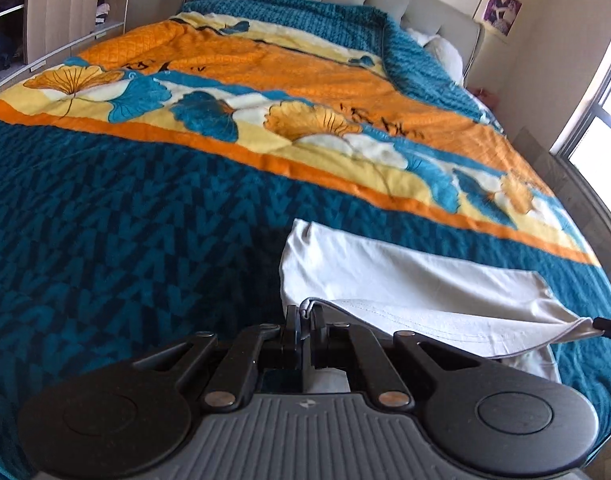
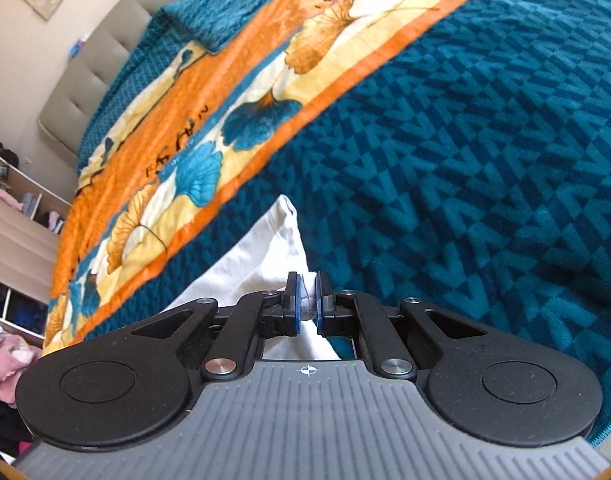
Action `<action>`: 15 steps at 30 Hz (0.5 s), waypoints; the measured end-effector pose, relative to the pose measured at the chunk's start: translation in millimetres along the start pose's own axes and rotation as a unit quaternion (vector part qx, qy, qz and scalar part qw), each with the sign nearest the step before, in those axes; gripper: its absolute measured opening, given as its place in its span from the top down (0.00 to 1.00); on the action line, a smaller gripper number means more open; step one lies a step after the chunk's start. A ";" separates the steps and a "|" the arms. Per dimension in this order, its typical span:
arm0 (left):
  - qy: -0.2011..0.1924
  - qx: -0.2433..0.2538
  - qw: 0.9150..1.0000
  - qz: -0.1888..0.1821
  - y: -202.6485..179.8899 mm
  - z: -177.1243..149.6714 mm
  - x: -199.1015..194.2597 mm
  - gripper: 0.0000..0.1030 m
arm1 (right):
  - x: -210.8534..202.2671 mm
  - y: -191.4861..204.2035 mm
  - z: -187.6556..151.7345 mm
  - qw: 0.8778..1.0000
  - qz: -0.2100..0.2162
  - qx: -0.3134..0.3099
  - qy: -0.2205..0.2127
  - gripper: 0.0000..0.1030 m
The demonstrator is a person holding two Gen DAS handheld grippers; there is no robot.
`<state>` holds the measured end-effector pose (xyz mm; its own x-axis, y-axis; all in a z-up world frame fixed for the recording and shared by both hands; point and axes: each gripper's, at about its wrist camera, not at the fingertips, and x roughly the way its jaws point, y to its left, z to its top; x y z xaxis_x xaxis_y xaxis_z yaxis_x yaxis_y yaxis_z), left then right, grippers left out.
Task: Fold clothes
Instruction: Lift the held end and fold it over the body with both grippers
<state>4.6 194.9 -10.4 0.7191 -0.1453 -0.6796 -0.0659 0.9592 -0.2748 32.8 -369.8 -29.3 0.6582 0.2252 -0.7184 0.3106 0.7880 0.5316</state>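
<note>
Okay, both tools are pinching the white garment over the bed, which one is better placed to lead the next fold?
Neither clearly: probably both together. The left tool is shut on the white garment at its hemmed edge, and the right tool is shut on another bunch of it, with the edge stretched between them above the blanket.

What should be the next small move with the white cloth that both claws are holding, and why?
Probably carry the held edge forward and lay it over the far part of the white garment. The left claw and right claw each pinch a corner of a lifted edge, while the rest lies flat on the blue blanket.
</note>
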 end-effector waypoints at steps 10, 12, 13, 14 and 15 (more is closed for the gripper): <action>0.022 0.045 0.998 0.029 -9.2 -72.7 -18.8 0.98 | -33.7 -42.7 -48.6 1.000 -0.016 0.007 0.007 0.94; 0.037 0.050 0.997 0.047 -8.2 -83.7 -10.5 0.98 | -28.1 -50.2 -59.0 1.000 -0.025 0.010 0.014 0.94; 0.043 0.046 0.997 0.050 -6.2 -86.7 -9.7 0.96 | -27.0 -50.6 -63.4 0.999 -0.032 0.003 0.016 0.92; 0.048 0.043 0.996 0.054 -4.1 -89.6 -8.9 0.92 | -28.5 -49.8 -67.1 0.999 -0.039 -0.005 0.014 0.79; 0.049 0.040 0.996 0.060 -1.9 -91.6 -12.3 0.84 | -35.0 -46.7 -69.1 0.999 -0.047 -0.013 0.003 0.73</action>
<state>-67.4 172.7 -63.8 0.6386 -0.0479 -0.7680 -0.0897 0.9866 -0.1361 -52.1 -374.8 -60.0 0.6231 0.1530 -0.7671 0.3534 0.8198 0.4506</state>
